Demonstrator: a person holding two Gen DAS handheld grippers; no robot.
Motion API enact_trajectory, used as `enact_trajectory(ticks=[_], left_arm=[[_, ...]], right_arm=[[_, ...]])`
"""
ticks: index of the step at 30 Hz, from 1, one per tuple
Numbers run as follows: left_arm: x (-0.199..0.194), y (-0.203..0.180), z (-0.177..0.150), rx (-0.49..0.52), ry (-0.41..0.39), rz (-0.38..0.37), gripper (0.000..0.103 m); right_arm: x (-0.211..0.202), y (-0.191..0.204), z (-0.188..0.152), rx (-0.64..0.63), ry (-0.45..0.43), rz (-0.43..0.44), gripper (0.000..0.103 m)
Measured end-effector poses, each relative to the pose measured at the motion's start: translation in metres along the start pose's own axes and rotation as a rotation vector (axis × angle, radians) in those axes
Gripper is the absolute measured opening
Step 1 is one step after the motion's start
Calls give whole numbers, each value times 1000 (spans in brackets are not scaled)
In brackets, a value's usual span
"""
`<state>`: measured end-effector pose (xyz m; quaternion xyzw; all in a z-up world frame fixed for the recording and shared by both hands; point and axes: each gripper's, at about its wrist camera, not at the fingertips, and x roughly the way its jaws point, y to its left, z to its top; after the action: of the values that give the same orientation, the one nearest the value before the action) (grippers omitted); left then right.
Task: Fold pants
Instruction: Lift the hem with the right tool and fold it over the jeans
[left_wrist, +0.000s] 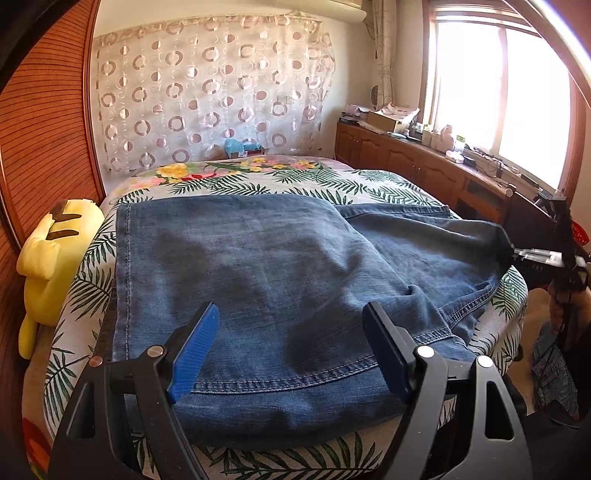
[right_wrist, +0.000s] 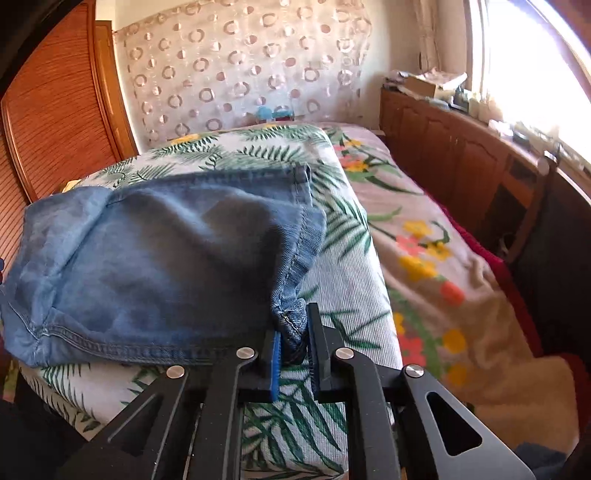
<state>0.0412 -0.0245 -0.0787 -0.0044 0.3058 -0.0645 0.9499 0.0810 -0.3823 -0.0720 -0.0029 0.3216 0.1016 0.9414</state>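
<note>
The right gripper is pinching the pants by 1 corner; the left gripper is hovering wide (empty), so denim may slip free.

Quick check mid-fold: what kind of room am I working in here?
Most likely a bedroom at home. The jeans lie on a bed with a leaf-and-flower cover, a yellow plush toy sits at its side, and a cluttered wooden cabinet runs under a sunny window.
</note>
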Motion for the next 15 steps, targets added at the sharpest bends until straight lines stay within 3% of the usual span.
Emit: enact_trajectory(ticks=[7,15], left_arm=[[-14,10,4,-27,-33,12,80],[-39,32,7,-67,-86,43,80]], right_arm=[[-51,40,54,-86,-158,133,10],[-103,148,113,-305,-306,370,10]])
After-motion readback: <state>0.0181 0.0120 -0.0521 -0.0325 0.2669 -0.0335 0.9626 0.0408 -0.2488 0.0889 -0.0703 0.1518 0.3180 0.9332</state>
